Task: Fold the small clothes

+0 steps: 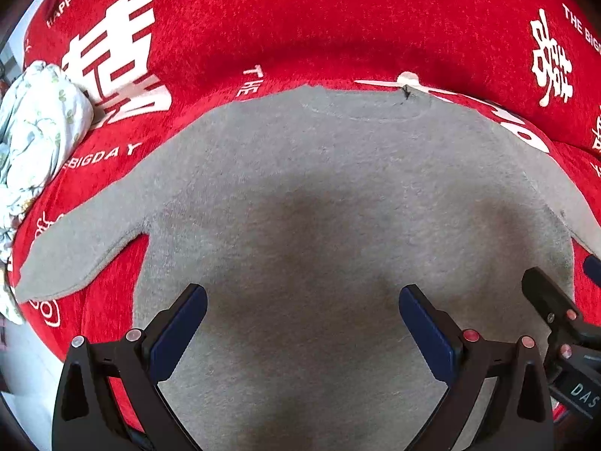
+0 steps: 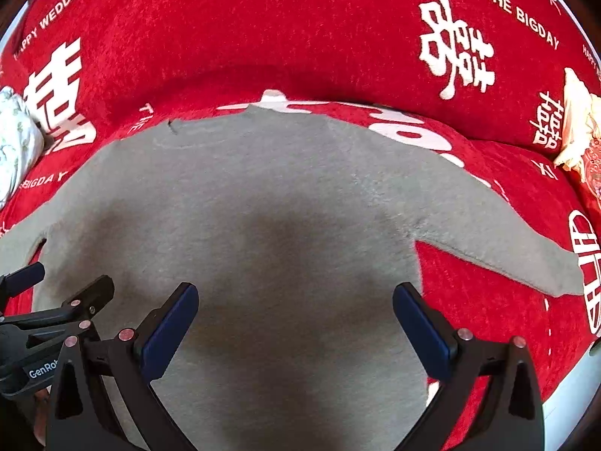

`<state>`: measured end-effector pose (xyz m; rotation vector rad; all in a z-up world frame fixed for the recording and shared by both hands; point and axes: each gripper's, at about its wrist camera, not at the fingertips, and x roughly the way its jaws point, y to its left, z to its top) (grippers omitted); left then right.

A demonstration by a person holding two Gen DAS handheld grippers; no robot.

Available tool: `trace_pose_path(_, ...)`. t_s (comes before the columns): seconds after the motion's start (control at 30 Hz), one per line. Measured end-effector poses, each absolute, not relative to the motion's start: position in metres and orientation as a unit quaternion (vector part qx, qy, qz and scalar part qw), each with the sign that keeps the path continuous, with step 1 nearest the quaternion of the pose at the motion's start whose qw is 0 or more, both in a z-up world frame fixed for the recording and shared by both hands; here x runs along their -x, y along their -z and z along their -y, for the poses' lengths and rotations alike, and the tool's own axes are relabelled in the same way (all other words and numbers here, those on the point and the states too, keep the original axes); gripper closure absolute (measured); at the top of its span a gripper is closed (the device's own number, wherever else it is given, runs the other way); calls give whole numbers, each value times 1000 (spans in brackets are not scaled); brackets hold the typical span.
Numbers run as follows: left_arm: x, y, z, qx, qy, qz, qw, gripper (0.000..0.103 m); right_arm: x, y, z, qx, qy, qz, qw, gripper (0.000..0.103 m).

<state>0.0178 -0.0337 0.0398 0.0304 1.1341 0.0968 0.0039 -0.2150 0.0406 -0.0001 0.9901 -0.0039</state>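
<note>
A small grey long-sleeved sweater (image 1: 319, 195) lies flat on a red cloth, neck at the far side, both sleeves spread out. My left gripper (image 1: 302, 300) is open above the sweater's lower body, holding nothing. My right gripper (image 2: 295, 300) is open above the same sweater (image 2: 263, 203), near its right lower side, holding nothing. The left sleeve (image 1: 79, 255) points left and down. The right sleeve (image 2: 507, 248) points right and down. The right gripper also shows at the right edge of the left wrist view (image 1: 556, 300).
The red cloth (image 1: 300, 30) with white characters and lettering covers the surface. A crumpled white floral garment (image 1: 33, 131) lies at the left. A cream garment (image 2: 578, 127) lies at the far right. The cloth's edge and a pale floor show at bottom left (image 1: 26, 368).
</note>
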Motion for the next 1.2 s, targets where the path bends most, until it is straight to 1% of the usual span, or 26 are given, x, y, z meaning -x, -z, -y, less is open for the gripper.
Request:
trace_pose_path(0.3, -24, -45, 59, -36, -42, -529, 847, 1, -7, -47, 234, 3, 15, -459, 888, 0)
trace_pose_path(1.2, -42, -51, 132, -63, -12, -527, 848, 1, -6, -46, 335, -71, 79, -445, 889, 0)
